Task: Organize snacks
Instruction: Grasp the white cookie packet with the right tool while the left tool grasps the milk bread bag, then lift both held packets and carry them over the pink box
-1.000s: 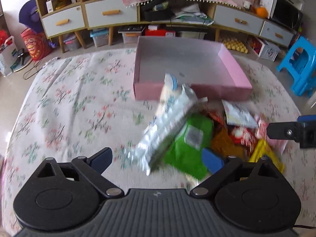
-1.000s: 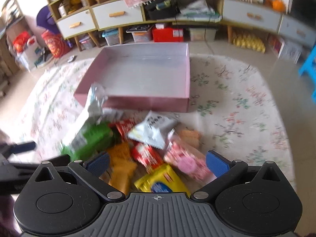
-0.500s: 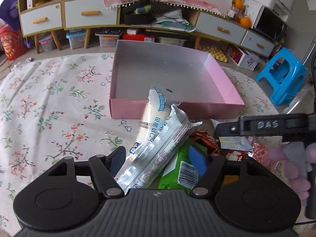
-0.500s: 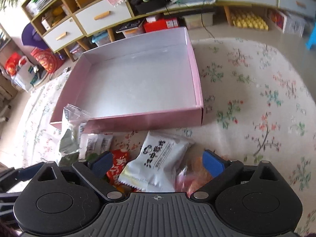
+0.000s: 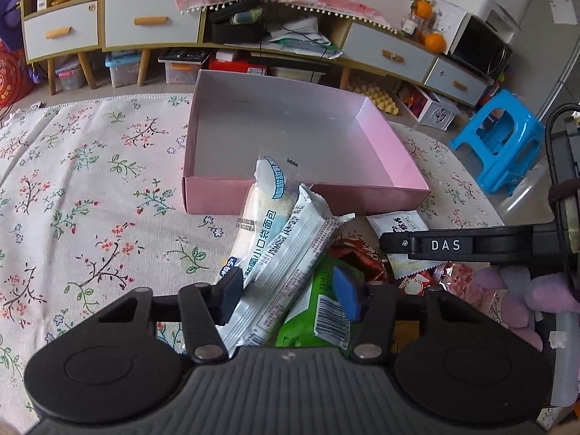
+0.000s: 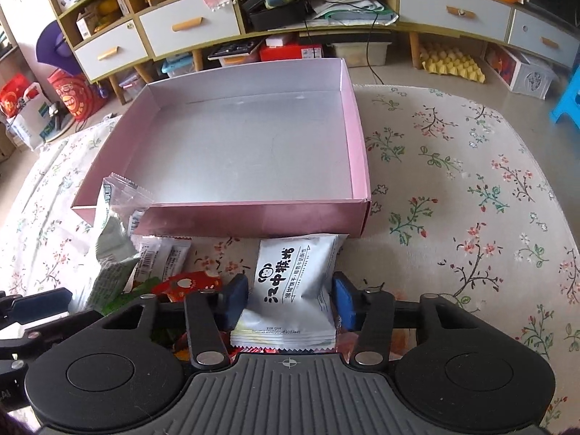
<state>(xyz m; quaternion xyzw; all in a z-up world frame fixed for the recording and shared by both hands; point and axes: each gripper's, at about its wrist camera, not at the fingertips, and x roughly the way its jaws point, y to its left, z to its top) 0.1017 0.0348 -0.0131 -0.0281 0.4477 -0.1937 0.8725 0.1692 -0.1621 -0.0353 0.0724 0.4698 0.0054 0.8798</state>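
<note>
An empty pink box (image 5: 290, 134) stands on the flowered cloth; it also shows in the right wrist view (image 6: 250, 152). A pile of snack packs lies in front of it. My left gripper (image 5: 288, 291) has its fingers around a white bread pack (image 5: 264, 217), a silver-white pack (image 5: 290, 253) and a green pack (image 5: 319, 311); the jaws are partly closed. My right gripper (image 6: 290, 297) has its pads on both sides of a white biscuit pack (image 6: 290, 279). The right gripper's arm (image 5: 456, 244) crosses the left wrist view.
A red pack (image 6: 188, 284) and other packs (image 6: 119, 243) lie left of the right gripper. A long cabinet with drawers (image 5: 145, 21) stands behind the table. A blue stool (image 5: 504, 145) stands at the right. The flowered cloth (image 6: 453, 188) spreads right of the box.
Both grippers have moved forward and down onto the pile. Their jaws have narrowed around the packs. The left one's packs now sit between its fingers.
</note>
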